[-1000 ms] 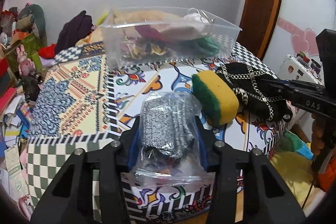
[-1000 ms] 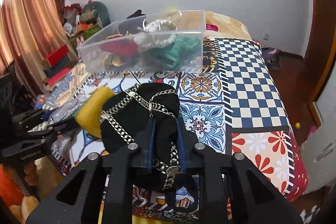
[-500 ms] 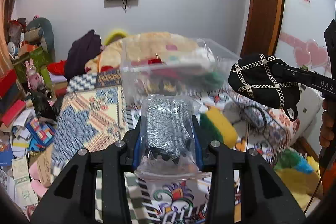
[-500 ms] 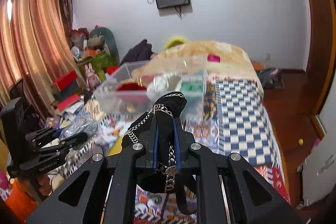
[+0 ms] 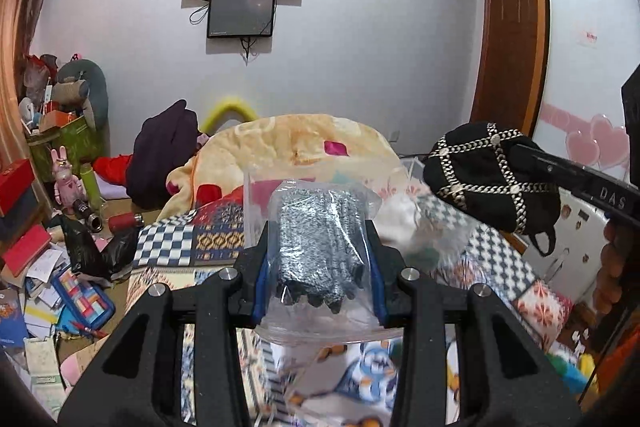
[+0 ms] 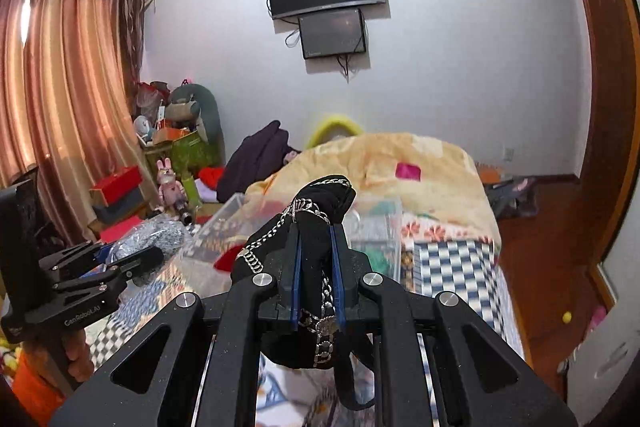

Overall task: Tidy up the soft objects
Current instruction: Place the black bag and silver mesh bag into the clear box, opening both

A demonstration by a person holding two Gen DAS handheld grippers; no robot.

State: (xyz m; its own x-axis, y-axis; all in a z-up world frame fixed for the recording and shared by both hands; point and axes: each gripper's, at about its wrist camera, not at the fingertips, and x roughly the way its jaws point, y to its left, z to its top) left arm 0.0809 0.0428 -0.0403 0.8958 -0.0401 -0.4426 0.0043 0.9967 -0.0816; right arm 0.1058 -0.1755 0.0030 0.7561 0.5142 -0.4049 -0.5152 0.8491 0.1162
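Left wrist view: the left gripper clamped a clear bag of grey cloth, held before the clear bin. Right wrist view: the right gripper pinched a black chain-trimmed pouch. Both loads should clear the rim before release
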